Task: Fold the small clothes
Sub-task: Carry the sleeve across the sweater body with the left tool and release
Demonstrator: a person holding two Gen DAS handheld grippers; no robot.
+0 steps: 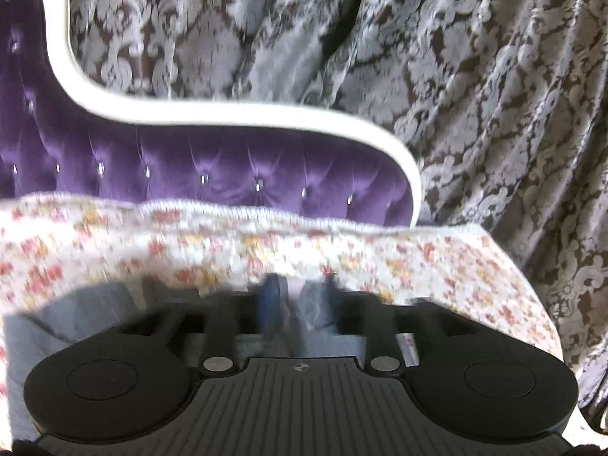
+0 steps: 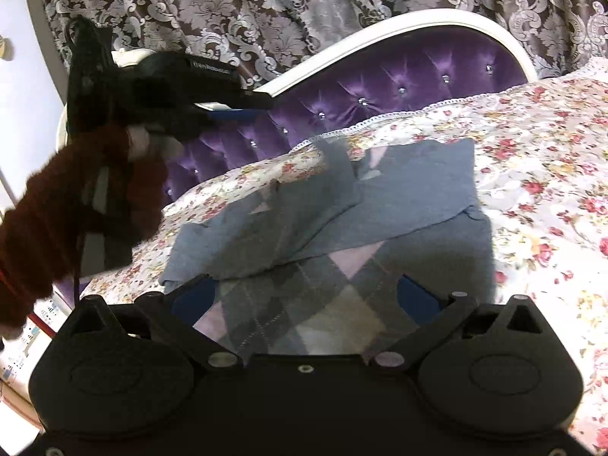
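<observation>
A grey argyle sweater lies on a floral bedspread, its near hem under the right gripper, whose blue-padded fingers stand wide apart, straddling the knit without pressing it. One plain grey sleeve is already laid across the chest. The left gripper, carried by a hand in a fuzzy brown sleeve, hangs in the air at far left, clear of the garment; in its own blurred view its fingers stand partly apart, with a grey streak between them that cannot be read as a hold.

The risk from here: the soft, loosely laid sleeve could slide or bunch if the right fingers close on only 1 layer, and a pull across the yielding bedspread could drag the whole sweater and undo the fold. The hem could also slip off the near edge of the bed.

Behind the bed stands a tufted purple headboard with a white frame, backed by brown damask curtains.
</observation>
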